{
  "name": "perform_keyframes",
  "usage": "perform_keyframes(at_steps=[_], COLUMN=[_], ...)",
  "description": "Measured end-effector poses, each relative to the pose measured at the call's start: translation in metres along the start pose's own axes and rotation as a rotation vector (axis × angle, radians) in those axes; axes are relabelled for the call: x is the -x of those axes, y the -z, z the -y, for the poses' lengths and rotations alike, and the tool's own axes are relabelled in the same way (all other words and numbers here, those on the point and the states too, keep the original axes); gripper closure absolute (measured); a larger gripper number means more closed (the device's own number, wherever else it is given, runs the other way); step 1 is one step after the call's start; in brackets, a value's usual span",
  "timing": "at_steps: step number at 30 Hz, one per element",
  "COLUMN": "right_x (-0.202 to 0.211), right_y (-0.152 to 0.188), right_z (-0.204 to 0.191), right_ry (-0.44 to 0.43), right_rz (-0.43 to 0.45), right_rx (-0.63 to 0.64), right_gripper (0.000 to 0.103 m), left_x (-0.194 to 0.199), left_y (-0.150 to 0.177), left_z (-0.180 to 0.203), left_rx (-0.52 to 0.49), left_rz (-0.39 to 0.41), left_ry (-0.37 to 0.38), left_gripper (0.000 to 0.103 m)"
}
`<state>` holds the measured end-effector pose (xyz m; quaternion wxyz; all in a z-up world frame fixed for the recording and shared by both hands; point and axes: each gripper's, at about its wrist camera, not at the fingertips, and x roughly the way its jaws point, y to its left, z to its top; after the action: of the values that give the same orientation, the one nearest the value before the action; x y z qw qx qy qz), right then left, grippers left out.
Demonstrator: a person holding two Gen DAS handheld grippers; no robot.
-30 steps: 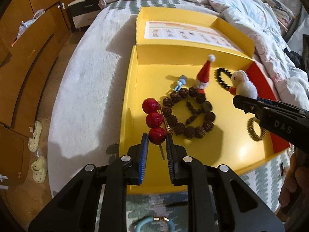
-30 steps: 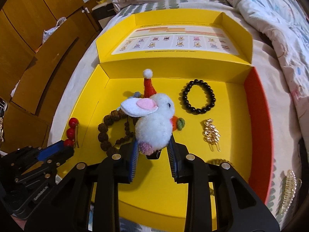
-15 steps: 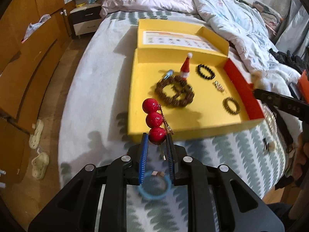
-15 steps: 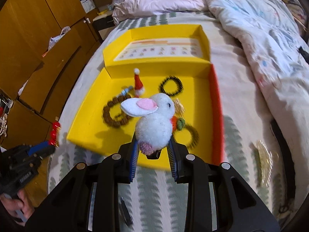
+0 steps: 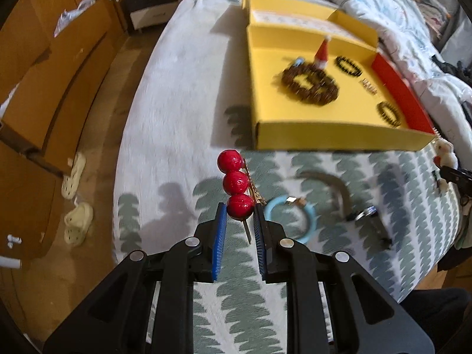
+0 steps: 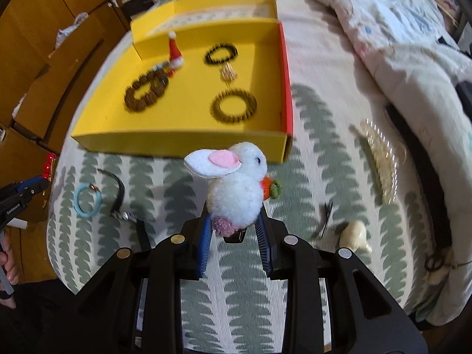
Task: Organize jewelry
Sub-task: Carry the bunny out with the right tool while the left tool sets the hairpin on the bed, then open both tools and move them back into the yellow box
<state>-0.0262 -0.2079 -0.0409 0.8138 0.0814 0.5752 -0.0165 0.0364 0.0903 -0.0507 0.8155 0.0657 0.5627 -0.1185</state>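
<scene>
My left gripper (image 5: 239, 211) is shut on a red three-ball hair clip (image 5: 235, 182), held above the patterned bedspread short of the yellow box (image 5: 339, 140). My right gripper (image 6: 234, 221) is shut on a white fluffy rabbit clip (image 6: 234, 188) with a pink ear and an orange carrot, also in front of the box (image 6: 177, 144). Inside the box lie a brown bead bracelet (image 6: 146, 91), a Santa hat clip (image 6: 174, 51), a black bead bracelet (image 6: 221, 53), a gold clip (image 6: 228, 72) and a dark ring bracelet (image 6: 234, 106).
On the bedspread lie a light blue bangle (image 5: 290, 218), a dark curved band (image 5: 339, 188), a gold comb clip (image 6: 380, 159), a black hairpin (image 6: 326, 218) and a cream figure (image 6: 355, 236). A rumpled duvet (image 6: 383, 29) fills the right. Wooden cabinets (image 5: 44, 73) and slippers (image 5: 76, 221) stand left.
Both grippers have pulled back from over the yellow box to above the bedspread in front of it, each still holding its clip. The box now sits farther away in both views.
</scene>
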Motion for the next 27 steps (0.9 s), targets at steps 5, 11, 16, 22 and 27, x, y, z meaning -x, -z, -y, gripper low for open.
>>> perform_keyframes(at_steps=[5,11,16,22,27], right_x=[-0.020,-0.030,-0.031,-0.012,0.002], right_y=[0.008,0.010,0.007,0.000,-0.007], right_z=[0.004,0.008,0.004,-0.001,-0.001], right_ry=[0.058,0.081,0.129,0.131,0.123], right_rz=[-0.079,-0.128,-0.130,-0.066,-0.007], right_rx=[-0.006,-0.003,0.020,0.026,0.012], right_gripper=[0.073,0.070,0.058,0.035,0.033], left_x=[-0.020,-0.040,-0.043,-0.038,-0.026], left_y=[0.006,0.010,0.010,0.008,0.004], left_z=[-0.008,-0.009,-0.013,-0.014,-0.007], left_rx=[0.018,0.021,0.022,0.030,0.018], left_rz=[-0.064,-0.116,-0.130,-0.125,-0.100], left_ry=[-0.022,-0.001,-0.035,-0.029,-0.019], left_gripper=[0.084,0.084,0.083,0.058,0.051])
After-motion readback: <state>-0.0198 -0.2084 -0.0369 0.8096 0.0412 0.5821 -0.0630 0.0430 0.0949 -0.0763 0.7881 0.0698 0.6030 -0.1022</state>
